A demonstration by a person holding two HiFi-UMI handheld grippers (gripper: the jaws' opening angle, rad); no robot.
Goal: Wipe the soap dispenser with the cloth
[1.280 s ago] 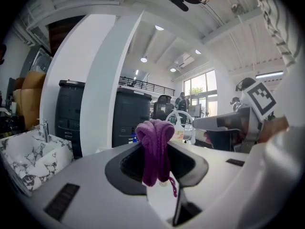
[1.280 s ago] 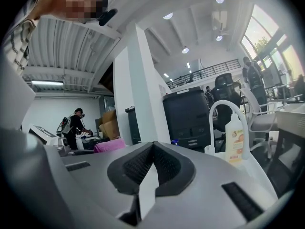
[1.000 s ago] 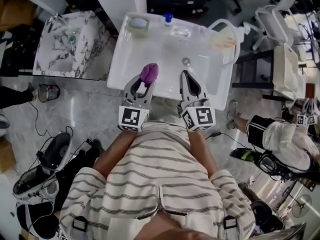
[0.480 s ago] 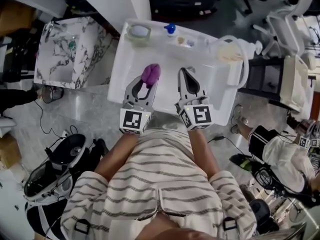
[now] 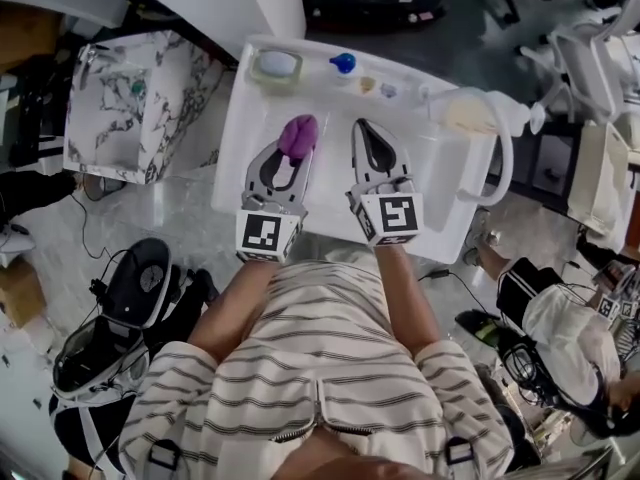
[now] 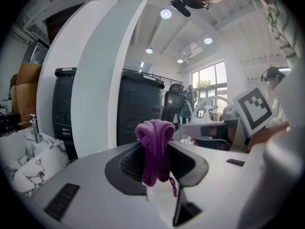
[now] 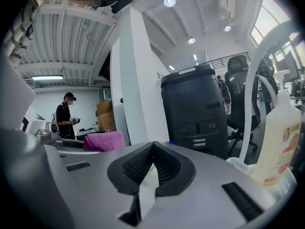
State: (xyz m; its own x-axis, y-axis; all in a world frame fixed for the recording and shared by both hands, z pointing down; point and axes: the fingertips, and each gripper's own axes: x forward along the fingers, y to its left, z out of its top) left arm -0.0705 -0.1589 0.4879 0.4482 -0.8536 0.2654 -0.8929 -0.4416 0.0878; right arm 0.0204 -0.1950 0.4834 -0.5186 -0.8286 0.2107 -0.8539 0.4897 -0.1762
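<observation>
Two hand-held grippers are presented side by side over a white moulded washbasin (image 5: 235, 148), both pointing towards its far edge. The left hand-held gripper (image 5: 290, 156) is clamped on a purple terry cloth (image 6: 155, 144). The cloth is bunched into a soft, fuzzy wad that stands above the jaw tips, with one loose thread hanging below. Held this way, a padded face leads the jaws, probably so that fabric and not hard plastic meets the work. The right hand-held gripper (image 7: 153, 144) has its ribbed black pads closed tip to tip with nothing between them. It is judged to be kept free for steadying. The task item, a pale translucent plastic soap dispenser bottle with a yellow-orange label (image 7: 279, 140), stands upright ahead of and to the right of the right hand-held gripper. It is apart from both hand-held grippers, beside a white curved tube (image 7: 252, 104). The cloth does not touch the bottle, so wiping is judged not yet begun.
</observation>
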